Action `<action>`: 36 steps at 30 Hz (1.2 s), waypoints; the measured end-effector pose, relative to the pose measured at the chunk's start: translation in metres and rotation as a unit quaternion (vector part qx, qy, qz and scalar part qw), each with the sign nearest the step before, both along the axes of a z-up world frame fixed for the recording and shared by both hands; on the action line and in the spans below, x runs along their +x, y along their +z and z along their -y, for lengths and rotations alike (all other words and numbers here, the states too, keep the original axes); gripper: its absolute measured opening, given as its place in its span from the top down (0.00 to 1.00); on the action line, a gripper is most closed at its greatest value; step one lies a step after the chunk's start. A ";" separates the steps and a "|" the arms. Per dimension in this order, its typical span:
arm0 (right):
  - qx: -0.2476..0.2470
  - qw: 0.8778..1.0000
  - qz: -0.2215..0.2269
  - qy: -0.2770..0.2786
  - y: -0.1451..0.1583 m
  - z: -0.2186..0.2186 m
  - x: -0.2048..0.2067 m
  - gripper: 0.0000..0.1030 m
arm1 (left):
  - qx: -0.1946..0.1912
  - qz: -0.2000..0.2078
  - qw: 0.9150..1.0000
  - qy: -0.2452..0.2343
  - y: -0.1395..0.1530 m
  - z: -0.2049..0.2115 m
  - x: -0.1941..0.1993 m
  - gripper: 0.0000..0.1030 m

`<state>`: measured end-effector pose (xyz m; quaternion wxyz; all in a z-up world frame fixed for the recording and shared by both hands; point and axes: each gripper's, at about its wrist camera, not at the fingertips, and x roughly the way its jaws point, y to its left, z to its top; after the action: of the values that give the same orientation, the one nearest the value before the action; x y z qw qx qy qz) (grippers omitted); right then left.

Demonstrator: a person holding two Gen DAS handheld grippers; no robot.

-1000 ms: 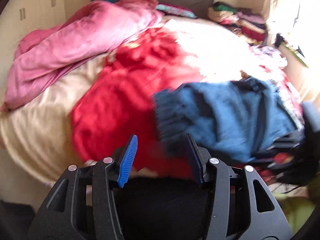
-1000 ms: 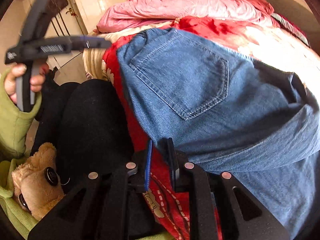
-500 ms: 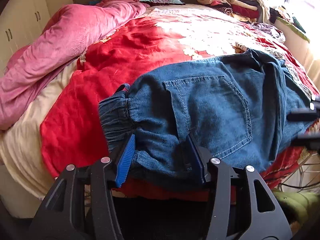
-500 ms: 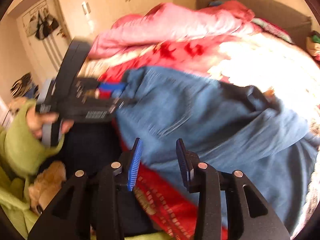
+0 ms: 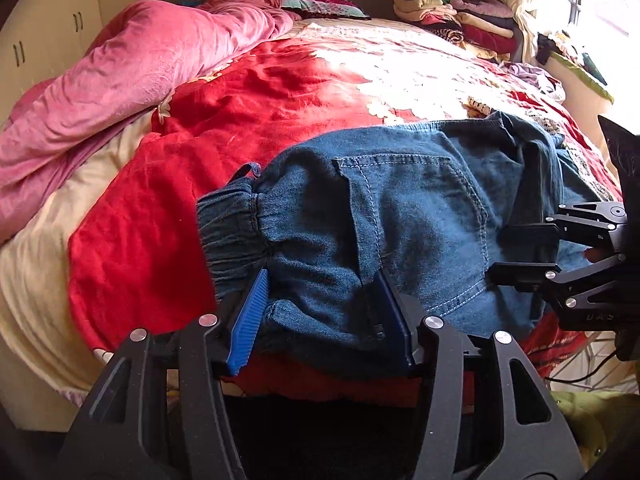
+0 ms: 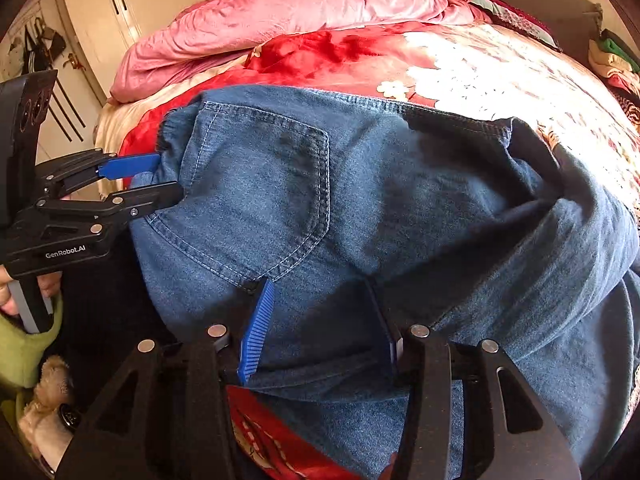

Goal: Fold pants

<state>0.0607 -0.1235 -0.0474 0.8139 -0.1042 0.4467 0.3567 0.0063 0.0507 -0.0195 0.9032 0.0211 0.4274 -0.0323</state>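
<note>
Blue denim pants (image 5: 408,216) lie folded on the near edge of the bed, back pocket up; they fill the right wrist view (image 6: 360,208). My left gripper (image 5: 320,312) is open, its jaws straddling the elastic waistband end of the pants. It also shows in the right wrist view (image 6: 160,180) at the left, at the waistband. My right gripper (image 6: 320,320) is open, its jaws straddling the pants' near edge below the pocket. It shows in the left wrist view (image 5: 524,252) at the pants' right side.
A red floral bedspread (image 5: 248,92) covers the bed. A pink duvet (image 5: 120,76) is heaped at the far left. A stack of folded clothes (image 5: 456,20) sits at the back right. Wardrobe doors (image 6: 128,8) stand left. A plush toy (image 6: 44,412) is near my lap.
Both grippers have moved in onto the pants. The right gripper, nearly shut a second ago, has opened wide. The pants now lie still on the bed edge.
</note>
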 end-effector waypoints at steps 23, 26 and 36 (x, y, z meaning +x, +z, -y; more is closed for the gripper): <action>0.065 0.982 0.103 -0.144 0.063 0.119 0.006 0.38 | -0.043 0.054 0.997 -0.031 0.062 0.040 -0.008 0.36; 0.061 0.980 0.109 -0.154 0.069 0.125 0.019 0.38 | -0.062 0.043 0.995 -0.064 0.061 0.064 0.002 0.36; 0.028 0.982 0.102 -0.155 0.075 0.111 0.093 0.38 | -0.090 -0.020 0.986 -0.136 0.024 0.130 0.041 0.51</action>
<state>0.1537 -0.2348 0.0278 0.9033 -0.0461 0.3617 0.2258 0.0469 -0.0790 0.0043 0.8798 -0.0032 0.4339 -0.1938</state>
